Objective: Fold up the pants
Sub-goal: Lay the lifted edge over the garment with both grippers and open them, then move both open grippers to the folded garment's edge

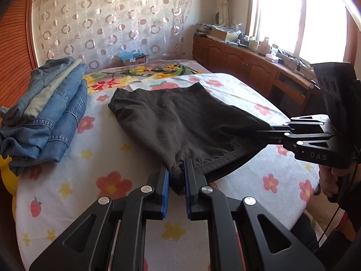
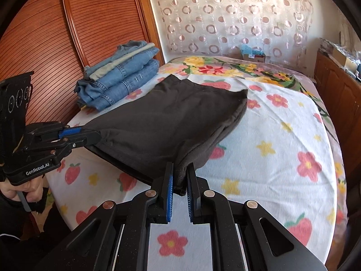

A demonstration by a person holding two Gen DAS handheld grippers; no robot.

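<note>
Left wrist view, entry one: dark charcoal, soft cotton pants [image 1: 180,122], already doubled into a short rectangle, lying across the middle of the bed [image 1: 67,194] with its white flower-and-strawberry printed cover; far fold resting on the cover, near edge lifted and stretched between two tools.
Left tongs [image 1: 176,176]: nearly closed, blue pads pinching one near corner of the dark cloth.
Right tongs [image 2: 180,178]: nearly closed likewise, clamped on the other near corner; seen side-on from the left wrist view at the bed's right edge.
Stack of folded blue denim jeans [image 2: 121,83]: at the bed's far left corner, beside the ribbed wooden wall panel, apart from the dark pants.
Step in hand, as judged: laying the held edge down to finish a fold.
Handling advice: keep both corners level and the edge taut; lower them together so the layers align; release only once the cloth rests flat; avoid dragging the lower layer toward the near edge.
</note>
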